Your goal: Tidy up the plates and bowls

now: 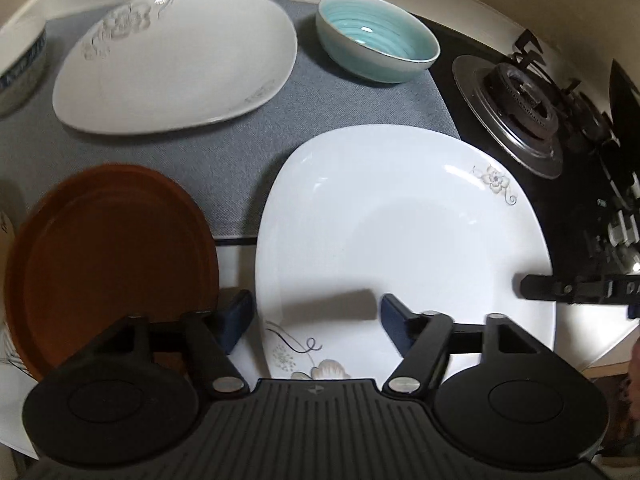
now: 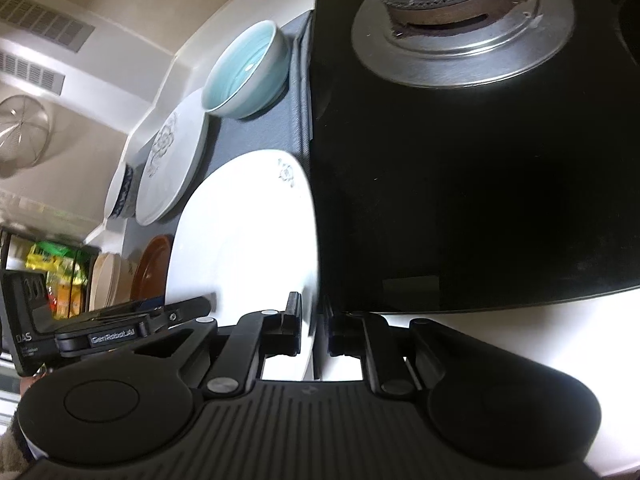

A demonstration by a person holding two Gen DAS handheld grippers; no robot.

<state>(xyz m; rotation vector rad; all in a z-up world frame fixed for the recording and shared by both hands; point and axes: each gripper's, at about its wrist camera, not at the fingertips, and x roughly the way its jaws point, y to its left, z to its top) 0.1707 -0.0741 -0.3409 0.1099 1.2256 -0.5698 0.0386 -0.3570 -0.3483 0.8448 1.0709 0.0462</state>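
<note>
A white square plate with flower prints (image 1: 400, 240) lies near me, partly on the grey mat (image 1: 224, 168). My left gripper (image 1: 316, 320) is open, its jaws astride the plate's near left corner, one finger over the plate. My right gripper (image 2: 314, 328) is shut on the right edge of that plate (image 2: 240, 232); its finger (image 1: 560, 288) shows in the left wrist view. A brown round plate (image 1: 108, 256) lies at left. A second white plate (image 1: 176, 60) and a teal bowl (image 1: 376, 36) sit further back.
A black gas hob with a burner (image 1: 520, 100) lies right of the mat; it fills the right wrist view (image 2: 460, 160). A blue-patterned bowl (image 1: 20, 68) stands at the far left. Cream plates (image 2: 106, 280) sit beyond the brown one. A wall runs behind.
</note>
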